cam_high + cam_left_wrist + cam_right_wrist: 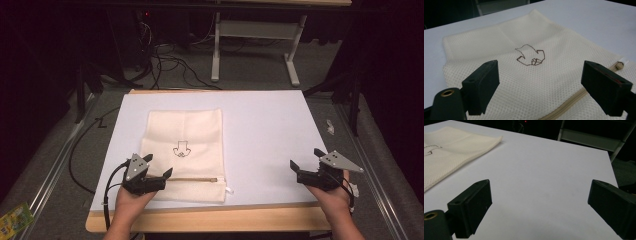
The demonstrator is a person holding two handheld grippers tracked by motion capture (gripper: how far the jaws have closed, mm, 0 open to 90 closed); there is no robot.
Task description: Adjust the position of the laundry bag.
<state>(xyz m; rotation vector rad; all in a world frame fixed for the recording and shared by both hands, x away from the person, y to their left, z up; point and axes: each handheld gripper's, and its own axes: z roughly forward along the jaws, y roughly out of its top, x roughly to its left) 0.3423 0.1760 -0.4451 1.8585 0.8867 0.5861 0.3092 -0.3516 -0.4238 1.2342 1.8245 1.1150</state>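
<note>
a: desk (270,135) with a pale lilac-white top, seen from above. a flat cream mesh fabric pouch (186,150) lies on its left half, well apart from the bare right half.

b: where are the hands?

a: the left gripper (159,166) hovers over the pouch's near left corner, its jaws spread wide and holding nothing. the right gripper (306,158) hangs over bare desk near the right edge, its jaws also wide apart and empty.

b: what does the pouch look like?

a: rectangular, lying flat, woven in a fine honeycomb mesh. a small dark brown outline emblem (531,58) is stitched near its middle. a beige zipper (192,179) runs along the near edge and looks closed, though i cannot be sure. a small white zipper tab (622,61) sits at its right end.

b: what seems to be the step?

a: judging from the left gripper's place, a first grasp on the pouch, probably near the zipper.

b: how to do it well?

a: lower the left jaws until one pad slides against the desk under the fabric edge, then close on the corner, not the flat middle, where thin mesh gives nothing to pinch. the right gripper would likely need to cross to the tab. the mesh should be limp and light, so it may drag or bunch if pulled without being held down.
</note>
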